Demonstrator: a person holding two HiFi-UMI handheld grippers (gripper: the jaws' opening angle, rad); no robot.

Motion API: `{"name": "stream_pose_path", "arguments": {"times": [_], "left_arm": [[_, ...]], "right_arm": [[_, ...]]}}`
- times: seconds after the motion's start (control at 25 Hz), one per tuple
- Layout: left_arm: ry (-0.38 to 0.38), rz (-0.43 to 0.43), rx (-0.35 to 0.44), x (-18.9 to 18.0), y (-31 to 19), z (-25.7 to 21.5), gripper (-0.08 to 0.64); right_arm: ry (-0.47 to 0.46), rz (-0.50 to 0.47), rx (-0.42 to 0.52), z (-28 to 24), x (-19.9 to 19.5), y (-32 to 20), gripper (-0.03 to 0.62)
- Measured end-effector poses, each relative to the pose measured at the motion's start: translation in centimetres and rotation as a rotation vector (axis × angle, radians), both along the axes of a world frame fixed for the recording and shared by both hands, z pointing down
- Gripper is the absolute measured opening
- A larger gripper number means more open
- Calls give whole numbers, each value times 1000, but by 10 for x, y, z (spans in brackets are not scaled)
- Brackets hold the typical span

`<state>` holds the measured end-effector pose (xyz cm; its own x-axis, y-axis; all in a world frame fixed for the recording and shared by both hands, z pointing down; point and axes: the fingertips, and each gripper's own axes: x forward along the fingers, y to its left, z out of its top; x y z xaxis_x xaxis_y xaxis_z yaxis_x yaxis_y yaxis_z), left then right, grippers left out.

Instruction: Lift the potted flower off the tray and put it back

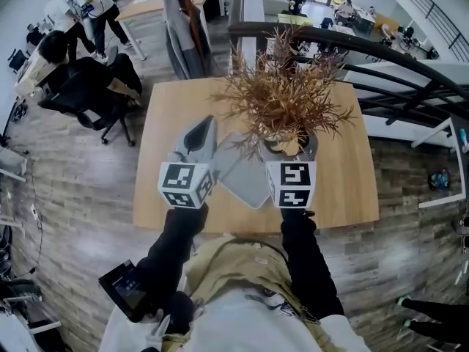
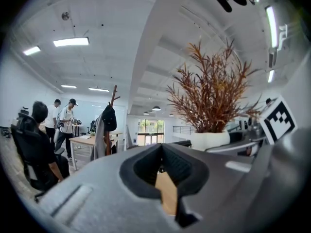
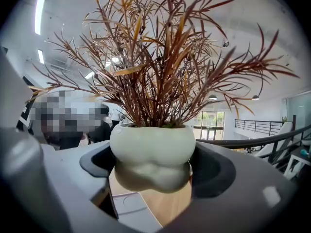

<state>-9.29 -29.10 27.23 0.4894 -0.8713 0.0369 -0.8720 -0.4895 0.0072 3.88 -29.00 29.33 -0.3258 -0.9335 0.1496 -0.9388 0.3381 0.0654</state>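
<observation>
My right gripper (image 1: pixel 290 147) is shut on the potted flower's white lobed pot (image 3: pixel 152 154), one jaw on each side of it. The pot hangs in the air above the grey tray (image 1: pixel 245 173), whose corner shows beneath it (image 3: pixel 132 211). Dry red-brown fronds (image 1: pixel 282 94) spread above the pot and hide most of it in the head view. My left gripper (image 1: pixel 198 136) hovers to the left of the tray, jaws together with nothing between them (image 2: pixel 165 171). From the left gripper view the flower (image 2: pixel 210 139) is off to the right.
The tray lies on a small wooden table (image 1: pixel 344 193) over plank flooring. Seated and standing people (image 1: pixel 77 72) and desks are at the far left, a coat stand (image 2: pixel 109 125) behind the table, and a dark railing (image 1: pixel 410 79) runs along the right.
</observation>
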Motion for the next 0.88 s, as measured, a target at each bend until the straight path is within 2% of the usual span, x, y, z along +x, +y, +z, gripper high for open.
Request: {"name": "stream_pose_path", "arguments": {"times": [0.6, 0.88], "left_arm": [[-60, 26, -6, 12, 4, -3, -2], [-8, 63, 0, 16, 4, -5, 1]], "right_arm": [[0, 16, 18, -12, 8, 8, 477], [0, 16, 21, -10, 8, 7, 477]]}}
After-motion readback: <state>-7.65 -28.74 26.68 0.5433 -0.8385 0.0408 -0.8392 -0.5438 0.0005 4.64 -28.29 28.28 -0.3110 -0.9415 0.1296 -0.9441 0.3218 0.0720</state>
